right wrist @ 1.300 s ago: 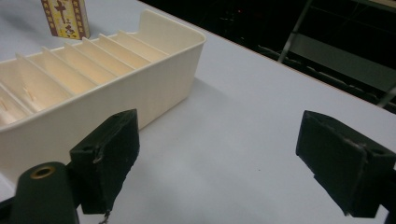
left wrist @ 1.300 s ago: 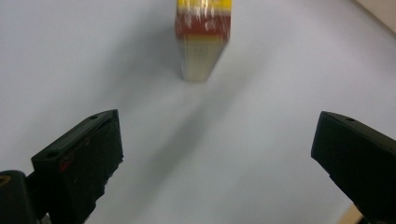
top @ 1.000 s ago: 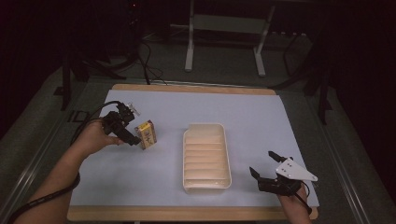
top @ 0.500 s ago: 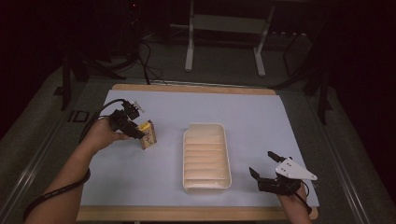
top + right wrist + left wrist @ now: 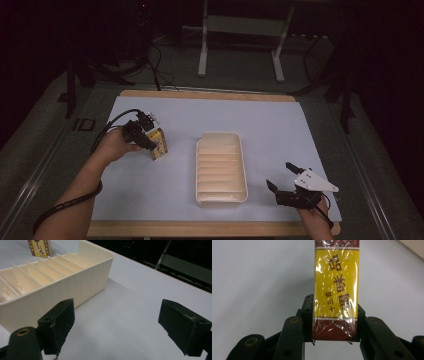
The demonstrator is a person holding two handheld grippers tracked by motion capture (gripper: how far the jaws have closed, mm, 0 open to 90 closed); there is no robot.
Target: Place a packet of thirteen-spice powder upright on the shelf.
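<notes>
A small yellow and red-brown box (image 5: 159, 144) wrapped in clear film stands on the blue-grey mat, left of the cream tray (image 5: 220, 136). My left gripper (image 5: 151, 139) reaches it from the left. In the left gripper view its jaws have just been closing and now press both sides of the box (image 5: 335, 287), so the left gripper (image 5: 334, 315) is shut on it. My right gripper (image 5: 280, 175) rests near the mat's front right corner, open, with nothing between its jaws. In the right gripper view the right gripper (image 5: 117, 322) faces the tray's wall (image 5: 75, 282), with the box (image 5: 40, 247) beyond.
The tray has several ribbed dividers across its inside. The mat (image 5: 280, 125) lies on a wooden board, whose edge shows at the front and back. Dark floor, cables and a white stand's legs (image 5: 202, 55) lie beyond the table.
My left hand has pushed a little further onto the box and its jaws have closed on it. The box has stayed in place. The right gripper has not moved.
</notes>
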